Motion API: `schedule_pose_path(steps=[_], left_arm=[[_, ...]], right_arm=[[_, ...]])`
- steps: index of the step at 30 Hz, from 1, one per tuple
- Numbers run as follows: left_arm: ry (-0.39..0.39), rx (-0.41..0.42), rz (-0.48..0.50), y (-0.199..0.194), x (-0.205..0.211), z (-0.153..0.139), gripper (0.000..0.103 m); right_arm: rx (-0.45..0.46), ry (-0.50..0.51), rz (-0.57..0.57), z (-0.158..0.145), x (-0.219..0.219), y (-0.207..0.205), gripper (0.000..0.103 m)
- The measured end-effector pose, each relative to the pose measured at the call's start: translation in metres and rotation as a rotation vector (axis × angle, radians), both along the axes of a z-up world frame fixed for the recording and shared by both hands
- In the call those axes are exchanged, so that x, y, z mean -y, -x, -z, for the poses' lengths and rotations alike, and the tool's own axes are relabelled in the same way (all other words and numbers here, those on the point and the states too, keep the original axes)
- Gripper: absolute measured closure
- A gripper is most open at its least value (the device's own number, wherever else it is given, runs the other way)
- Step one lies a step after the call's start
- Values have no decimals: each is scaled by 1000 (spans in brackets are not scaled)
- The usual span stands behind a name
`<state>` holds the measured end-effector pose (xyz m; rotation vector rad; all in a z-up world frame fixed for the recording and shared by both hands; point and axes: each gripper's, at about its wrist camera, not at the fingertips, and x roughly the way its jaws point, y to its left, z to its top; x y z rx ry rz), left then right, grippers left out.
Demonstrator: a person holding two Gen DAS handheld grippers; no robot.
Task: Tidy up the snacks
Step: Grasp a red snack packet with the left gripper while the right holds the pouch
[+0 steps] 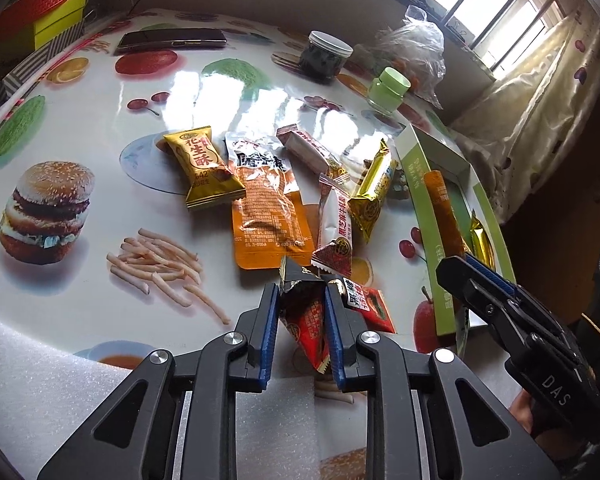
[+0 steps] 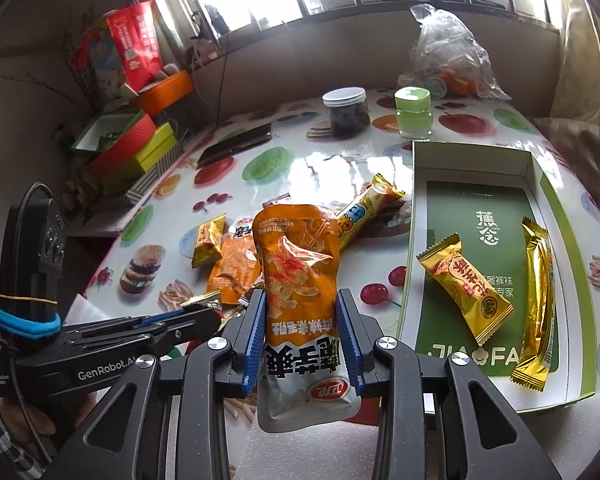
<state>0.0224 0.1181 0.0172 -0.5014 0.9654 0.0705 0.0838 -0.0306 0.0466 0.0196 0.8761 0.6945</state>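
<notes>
We pinch an orange pouch (image 2: 298, 280) upright in our right gripper (image 2: 302, 336), lifted beside the green box (image 2: 414, 216) so it can join the two gold snacks inside. Our left gripper (image 1: 302, 320) clamps a red packet (image 1: 306, 316) near the table's edge, ready to follow.

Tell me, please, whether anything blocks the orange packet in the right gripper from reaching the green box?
Nothing visible does. The right gripper holds the orange packet just left of the green box, whose near floor is bare; two gold snacks lie farther right.
</notes>
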Motion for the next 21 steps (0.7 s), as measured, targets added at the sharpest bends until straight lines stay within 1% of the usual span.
schedule_pose_path(steps=[5,8,10,13,17,19,21], left_arm=[[-1,-1,-26,3,-8,1,80],[32,-3,-25,2,-14,3,80],[35,-7,-53,4,-19,4,80],[51,-18,-54,4,-22,8,80],[92,-30,-76,4,-25,12,80],[116,-22,-87,6,-28,12,80],[102,-19,-89,6,-28,10,80]], right_arm=[[-2,-3,-5,0,-1,0,70],[-1,-4,-8,-1,-2,-1,70],[-1,-4,-9,-1,-2,0,70],[-1,-4,-8,-1,-2,0,70],[0,-4,-9,0,-2,0,70],[0,-4,-9,0,-2,0,70],[-2,-5,-8,0,-2,0,70]])
